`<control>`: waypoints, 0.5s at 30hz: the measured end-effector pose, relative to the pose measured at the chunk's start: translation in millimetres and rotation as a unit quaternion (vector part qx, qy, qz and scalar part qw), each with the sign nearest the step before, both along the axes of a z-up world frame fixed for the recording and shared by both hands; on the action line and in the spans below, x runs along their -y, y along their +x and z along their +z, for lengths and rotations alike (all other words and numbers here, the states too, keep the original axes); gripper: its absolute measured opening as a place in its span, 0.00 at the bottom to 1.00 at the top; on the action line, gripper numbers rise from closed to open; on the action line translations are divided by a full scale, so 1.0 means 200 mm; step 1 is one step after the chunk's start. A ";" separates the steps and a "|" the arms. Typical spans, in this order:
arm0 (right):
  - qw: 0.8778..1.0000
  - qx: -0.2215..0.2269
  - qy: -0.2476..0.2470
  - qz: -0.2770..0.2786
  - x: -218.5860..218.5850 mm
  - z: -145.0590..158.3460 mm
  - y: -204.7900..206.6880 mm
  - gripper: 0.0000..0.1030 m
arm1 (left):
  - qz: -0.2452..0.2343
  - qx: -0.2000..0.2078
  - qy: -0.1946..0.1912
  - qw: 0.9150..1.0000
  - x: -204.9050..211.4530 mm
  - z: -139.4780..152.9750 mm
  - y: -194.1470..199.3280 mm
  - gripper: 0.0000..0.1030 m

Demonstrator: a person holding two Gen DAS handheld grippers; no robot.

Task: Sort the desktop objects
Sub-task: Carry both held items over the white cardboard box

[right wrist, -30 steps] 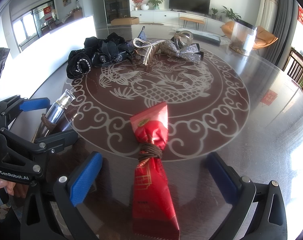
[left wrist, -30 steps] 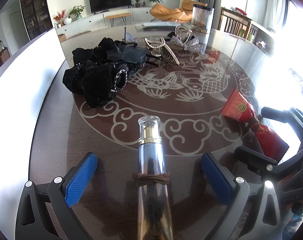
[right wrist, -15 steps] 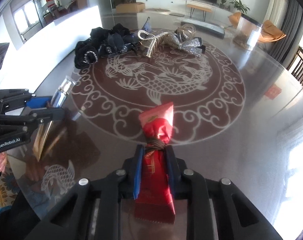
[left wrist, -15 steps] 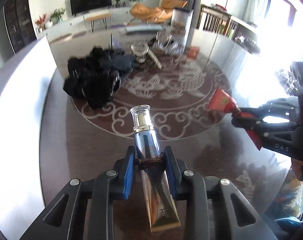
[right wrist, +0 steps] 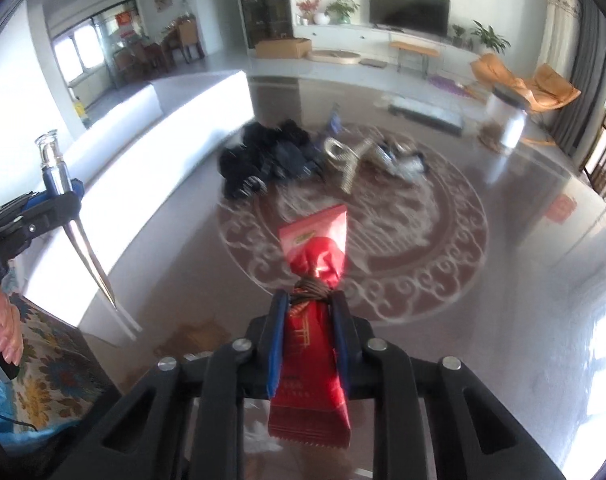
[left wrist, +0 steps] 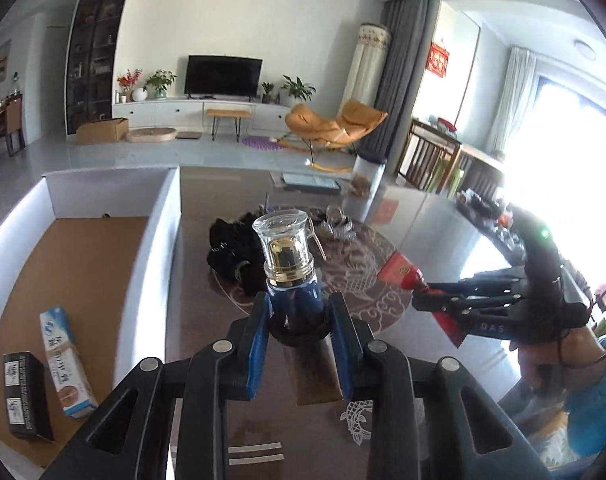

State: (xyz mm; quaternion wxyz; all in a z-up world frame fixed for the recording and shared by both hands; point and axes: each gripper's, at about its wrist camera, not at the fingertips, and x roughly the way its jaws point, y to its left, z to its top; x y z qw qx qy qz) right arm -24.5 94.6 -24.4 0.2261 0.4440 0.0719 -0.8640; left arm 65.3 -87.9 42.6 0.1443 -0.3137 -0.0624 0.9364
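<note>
My left gripper (left wrist: 297, 320) is shut on a silver cosmetic tube (left wrist: 287, 256) with a clear cap and gold collar, held tilted up above the table. The tube also shows at the left of the right wrist view (right wrist: 69, 216). My right gripper (right wrist: 309, 312) is shut on a red packet (right wrist: 315, 256) tied with a brown hair band, lifted above the table. The packet also shows in the left wrist view (left wrist: 401, 274), at the right. A white box (left wrist: 159, 240) with a brown floor stands left of the table.
The box holds a blue-white carton (left wrist: 65, 360) and a black carton (left wrist: 25, 394). On the patterned table (right wrist: 503, 280) lie a pile of black hair ties (right wrist: 271, 160), silver hair clips (right wrist: 383, 156) and a clear jar (right wrist: 511, 120).
Both grippers have shut on their objects, the tube and the red packet, and lifted them off the table. The left gripper has tilted up, bringing the box's inside into view.
</note>
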 end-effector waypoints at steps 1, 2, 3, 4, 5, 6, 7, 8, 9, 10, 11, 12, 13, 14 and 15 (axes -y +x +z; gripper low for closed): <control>1.000 -0.004 -0.013 0.014 0.07 0.06 -0.01 0.22 | 0.008 -0.010 0.005 1.000 0.07 0.06 0.02 0.28; 0.999 -0.008 -0.021 0.025 0.14 0.10 -0.02 0.22 | 0.019 -0.021 0.003 1.000 0.14 0.13 0.05 0.28; 0.999 -0.014 -0.030 0.042 0.22 0.15 -0.03 0.22 | 0.030 -0.028 0.000 0.999 0.21 0.17 0.07 0.28; 0.998 -0.019 -0.037 0.055 0.29 0.19 -0.02 0.22 | 0.044 -0.033 -0.004 0.998 0.30 0.23 0.08 0.28; 0.996 -0.023 -0.048 0.074 0.40 0.24 -0.03 0.22 | 0.059 -0.035 -0.005 0.998 0.40 0.27 0.10 0.28; 0.994 -0.025 -0.058 0.090 0.49 0.28 -0.04 0.22 | 0.071 -0.035 -0.005 0.997 0.47 0.30 0.11 0.28; 0.991 -0.026 -0.070 0.108 0.59 0.32 -0.04 0.22 | 0.089 -0.032 -0.007 0.995 0.58 0.32 0.11 0.28; 0.988 -0.024 -0.085 0.126 0.71 0.36 -0.04 0.22 | 0.106 -0.027 -0.013 0.994 0.67 0.33 0.11 0.28; 0.984 -0.021 -0.099 0.146 0.83 0.39 -0.05 0.22 | 0.122 -0.019 -0.020 0.992 0.76 0.32 0.09 0.28; 0.982 -0.019 -0.105 0.159 0.91 0.40 -0.05 0.22 | 0.135 -0.005 -0.024 0.990 0.86 0.31 0.07 0.28; 0.978 -0.020 -0.107 0.177 1.04 0.41 -0.05 0.22 | 0.147 0.008 -0.024 0.989 0.94 0.28 0.03 0.28; 0.976 -0.021 -0.106 0.188 1.14 0.41 -0.05 0.22 | 0.161 0.028 -0.026 0.986 1.04 0.24 -0.01 0.28; 0.974 -0.017 -0.107 0.198 1.25 0.39 -0.06 0.22 | 0.168 0.045 -0.029 0.984 1.10 0.18 -0.05 0.28; 0.972 -0.007 -0.107 0.208 1.36 0.36 -0.09 0.22 | 0.176 0.059 -0.036 0.982 1.16 0.14 -0.09 0.28; 0.973 -0.002 -0.100 0.210 1.45 0.32 -0.11 0.22 | 0.183 0.075 -0.043 0.979 1.21 0.09 -0.13 0.28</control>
